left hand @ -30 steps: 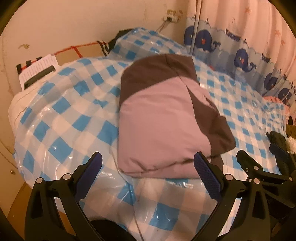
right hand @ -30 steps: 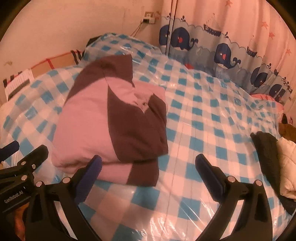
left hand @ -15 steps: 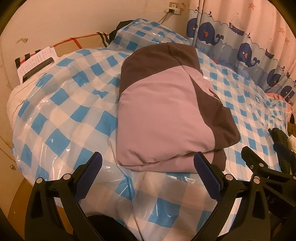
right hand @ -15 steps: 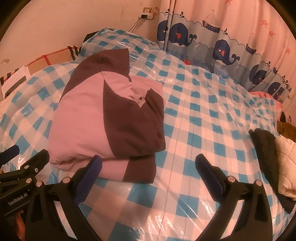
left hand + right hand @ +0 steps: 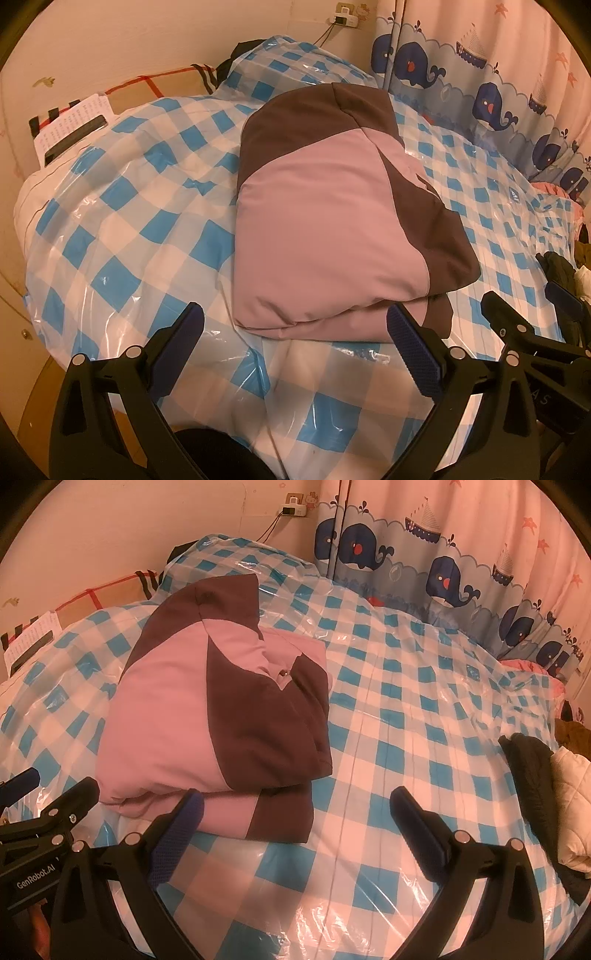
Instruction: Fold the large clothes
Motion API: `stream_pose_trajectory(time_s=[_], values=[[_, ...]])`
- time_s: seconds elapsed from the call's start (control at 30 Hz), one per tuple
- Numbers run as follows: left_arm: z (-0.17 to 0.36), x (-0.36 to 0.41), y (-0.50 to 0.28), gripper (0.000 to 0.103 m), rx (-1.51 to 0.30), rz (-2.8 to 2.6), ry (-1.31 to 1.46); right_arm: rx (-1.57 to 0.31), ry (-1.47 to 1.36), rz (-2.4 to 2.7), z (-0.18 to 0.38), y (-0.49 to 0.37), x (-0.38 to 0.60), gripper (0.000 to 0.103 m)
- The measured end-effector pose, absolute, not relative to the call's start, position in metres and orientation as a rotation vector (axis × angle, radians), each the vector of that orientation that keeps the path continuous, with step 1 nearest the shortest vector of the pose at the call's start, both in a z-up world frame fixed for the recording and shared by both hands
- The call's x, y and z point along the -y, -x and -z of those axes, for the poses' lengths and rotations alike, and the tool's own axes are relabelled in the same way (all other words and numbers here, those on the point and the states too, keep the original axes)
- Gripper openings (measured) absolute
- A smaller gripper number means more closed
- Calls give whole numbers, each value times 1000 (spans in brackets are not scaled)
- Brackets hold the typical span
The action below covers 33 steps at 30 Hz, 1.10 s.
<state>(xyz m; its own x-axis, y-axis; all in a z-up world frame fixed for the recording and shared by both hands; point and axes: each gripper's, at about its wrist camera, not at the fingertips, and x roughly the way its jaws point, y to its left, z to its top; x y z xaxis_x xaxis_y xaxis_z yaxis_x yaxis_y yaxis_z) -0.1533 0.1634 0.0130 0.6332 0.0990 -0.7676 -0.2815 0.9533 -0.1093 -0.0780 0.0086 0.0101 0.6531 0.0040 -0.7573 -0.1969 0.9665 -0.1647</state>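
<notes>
While both tools hover low over the near edge of the bed (image 5: 122, 229), the folded jacket (image 5: 332, 236) lies on the blue-and-white checked plastic cover (image 5: 406, 738), toward the bed's left half, pink panel up with dark brown bands along its far end and right side. Left hand-held gripper (image 5: 295, 350): released, jaws spread wide, empty, just short of the jacket's near folded edge, not touching it. Right hand-held gripper (image 5: 295, 827): also released, jaws wide, nothing between them; its left finger sits in front of the jacket's near right corner, contact cannot be told. Each tool shows at the edge of the other's view. Jacket is a thick bundle, lower layer sticking out at the near edge. Whale-print curtain (image 5: 461, 579) runs along the bed's far right side. Dark garment (image 5: 528, 771) and a white quilted one (image 5: 572, 801) lie at the right edge. Papers (image 5: 70, 125) sit at the far left corner by the wall.
</notes>
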Motion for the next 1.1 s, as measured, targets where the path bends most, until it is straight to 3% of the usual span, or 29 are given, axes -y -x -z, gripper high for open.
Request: stream_pose_trajectory(time_s=[1.1], values=[[-8,-157,151,95,-862,-206,223,-853,242,-115,-8,78,-7,97]])
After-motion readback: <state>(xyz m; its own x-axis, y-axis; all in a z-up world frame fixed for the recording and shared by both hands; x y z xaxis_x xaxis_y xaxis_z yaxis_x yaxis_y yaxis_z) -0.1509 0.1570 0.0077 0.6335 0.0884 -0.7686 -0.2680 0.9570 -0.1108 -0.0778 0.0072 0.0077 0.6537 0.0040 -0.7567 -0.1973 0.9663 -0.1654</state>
